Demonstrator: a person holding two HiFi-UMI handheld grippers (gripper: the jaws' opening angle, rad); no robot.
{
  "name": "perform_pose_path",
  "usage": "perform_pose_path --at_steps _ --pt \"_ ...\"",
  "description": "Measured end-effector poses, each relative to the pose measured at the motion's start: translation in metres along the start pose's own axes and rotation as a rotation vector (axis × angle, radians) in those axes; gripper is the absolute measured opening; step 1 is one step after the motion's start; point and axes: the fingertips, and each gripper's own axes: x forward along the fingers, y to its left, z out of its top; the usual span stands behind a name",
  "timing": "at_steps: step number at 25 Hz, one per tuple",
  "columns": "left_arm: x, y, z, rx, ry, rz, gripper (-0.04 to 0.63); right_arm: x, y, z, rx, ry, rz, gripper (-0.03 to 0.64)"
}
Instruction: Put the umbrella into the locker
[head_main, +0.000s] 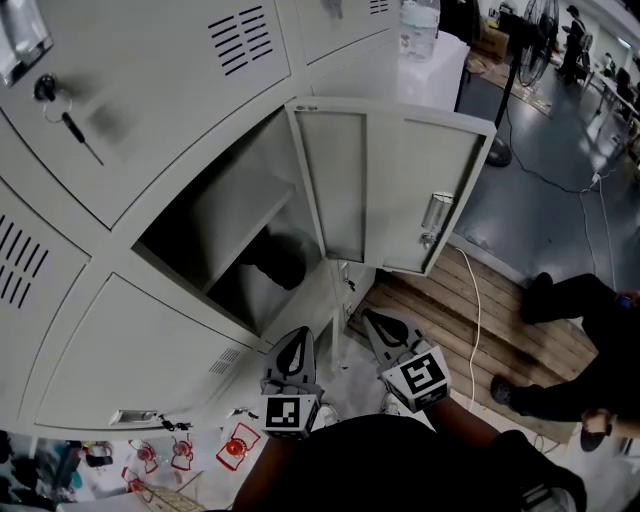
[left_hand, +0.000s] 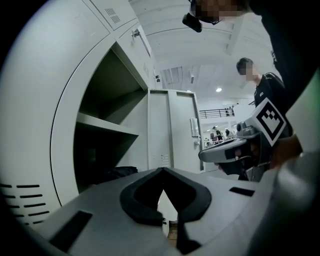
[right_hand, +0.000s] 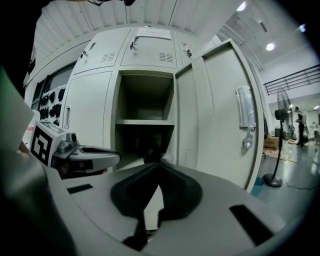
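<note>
The dark folded umbrella (head_main: 275, 262) lies inside the open locker (head_main: 215, 215), on the floor of its lower section under the shelf. It also shows as a dark lump in the left gripper view (left_hand: 119, 172) and just past the jaw tips in the right gripper view (right_hand: 150, 154). My left gripper (head_main: 295, 342) hangs outside the locker, below its opening, shut with nothing in it (left_hand: 162, 172). My right gripper (head_main: 372, 320) is beside it under the open door, also shut and empty (right_hand: 160, 164). Neither touches the umbrella.
The locker door (head_main: 390, 190) stands swung out to the right, its latch (head_main: 435, 215) facing me. A key (head_main: 60, 110) hangs in the locker above left. Wooden boards (head_main: 440, 320) lie below the door. A person (head_main: 590, 350) sits at right; a fan (head_main: 530, 50) stands behind.
</note>
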Motion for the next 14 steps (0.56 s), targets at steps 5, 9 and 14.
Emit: perform_pose_path --at_steps 5,9,14 --pt "-0.0005 0.0000 0.0035 0.002 -0.006 0.003 -0.003 -0.0008 -0.0033 0.0037 -0.014 -0.007 -0.011 -0.002" --pt "-0.0026 0.0015 0.0049 -0.004 -0.003 0.013 -0.003 -0.0008 -0.0046 0.0023 -0.012 -0.007 -0.024 -0.002" --pt "-0.0013 -0.0021 0.0096 -0.009 -0.016 -0.004 -0.003 0.0003 -0.0047 0.0045 -0.031 -0.009 -0.027 -0.002"
